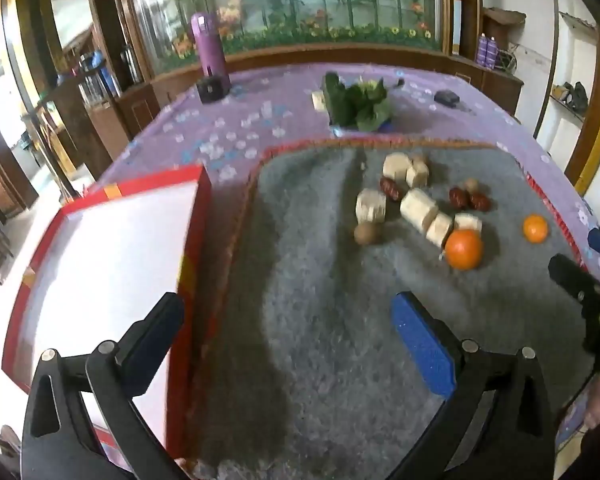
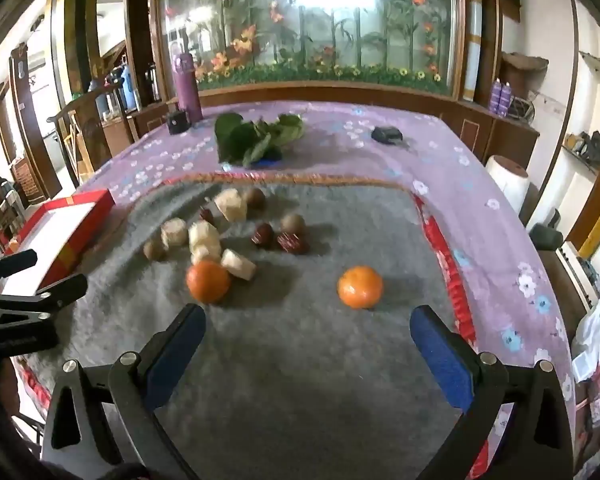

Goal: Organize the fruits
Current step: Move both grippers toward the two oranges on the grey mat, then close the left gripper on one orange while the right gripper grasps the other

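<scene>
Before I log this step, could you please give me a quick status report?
Both grippers, left and right, open, empty. Two oranges, other fruit loose on grey mat. Red box empty. Path clear.

a mat (image 2: 300, 360) lies on the tabletop (image 2: 480, 184). a box (image 2: 56, 232) sits at the mat's left edge. on the mat, a cluster of cut pieces (image 2: 204, 236), dates (image 2: 292, 242) and small round fruits (image 2: 292, 222) lies left of centre. one orange (image 2: 208, 281) touches the cluster's near side; a second orange (image 2: 360, 286) lies apart to its right. behind the mat lie leafy greens (image 2: 256, 138); a bottle (image 2: 188, 88) stands at the far left.
</scene>
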A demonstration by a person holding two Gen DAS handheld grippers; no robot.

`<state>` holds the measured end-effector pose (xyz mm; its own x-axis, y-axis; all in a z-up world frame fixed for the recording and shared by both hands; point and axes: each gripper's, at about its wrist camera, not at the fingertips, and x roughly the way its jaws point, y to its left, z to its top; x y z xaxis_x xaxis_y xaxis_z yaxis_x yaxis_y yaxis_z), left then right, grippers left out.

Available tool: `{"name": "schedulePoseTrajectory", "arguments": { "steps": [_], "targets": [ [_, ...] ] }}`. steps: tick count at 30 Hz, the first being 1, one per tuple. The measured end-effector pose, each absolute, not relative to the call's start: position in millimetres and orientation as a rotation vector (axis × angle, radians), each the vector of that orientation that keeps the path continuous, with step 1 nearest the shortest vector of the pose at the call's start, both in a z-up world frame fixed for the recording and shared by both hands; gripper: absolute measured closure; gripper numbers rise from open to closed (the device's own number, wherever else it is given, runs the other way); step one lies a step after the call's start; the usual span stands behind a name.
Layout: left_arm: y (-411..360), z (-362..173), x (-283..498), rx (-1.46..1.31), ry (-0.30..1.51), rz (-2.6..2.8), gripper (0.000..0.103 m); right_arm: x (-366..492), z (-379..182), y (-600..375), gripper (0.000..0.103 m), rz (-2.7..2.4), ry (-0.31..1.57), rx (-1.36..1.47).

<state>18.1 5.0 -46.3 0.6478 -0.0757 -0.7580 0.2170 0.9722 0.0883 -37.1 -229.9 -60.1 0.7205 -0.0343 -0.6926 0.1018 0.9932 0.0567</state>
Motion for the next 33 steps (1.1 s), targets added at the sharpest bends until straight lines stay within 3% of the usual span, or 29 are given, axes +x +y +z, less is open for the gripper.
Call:
{"name": "schedulePoseTrajectory", "arguments": {
  "steps": [11, 16, 19, 22, 24, 28, 32, 33],
  "targets": [
    [-12.6, -56.6, 38.0, 0.188, 0.925, -0.248, 0.003, -7.3, -70.0, -245.8, 0.001, -0.035, 0.846, 0.15],
    [-29.4, -53.7, 59.7, 0.175, 0.958, -0.298, 0.018, 12.2, -75.4, -264.9, 0.006, -0.018, 0.886, 0.218],
    [-48.2, -50.7, 55.0, 0.167, 0.972, -0.383, 0.019, 20.0, -81.7, -270.3, 0.012, -0.007, 0.91, 0.236],
    [-72.4, -54.6, 49.3, 0.198, 0.991, -0.446, 0.025, 25.2, -91.8, -275.3, 0.023, 0.014, 0.937, 0.269],
    [-87.7, -60.0, 48.8, 0.215, 1.015, -0.478, 0.036, 26.5, -95.5, -276.9, 0.028, 0.014, 0.945, 0.27],
    [-107.4, -65.9, 51.0, 0.208, 1.047, -0.506, 0.042, 25.7, -95.2, -275.0, 0.038, 0.007, 0.946, 0.233],
    [-118.3, -73.0, 54.3, 0.199, 1.077, -0.518, 0.054, 23.0, -94.9, -285.0, 0.069, -0.032, 0.947, 0.239],
    [-122.0, -76.1, 55.9, 0.203, 1.081, -0.511, 0.057, 22.7, -95.0, -288.4, 0.069, -0.037, 0.948, 0.249]
  ]
}}
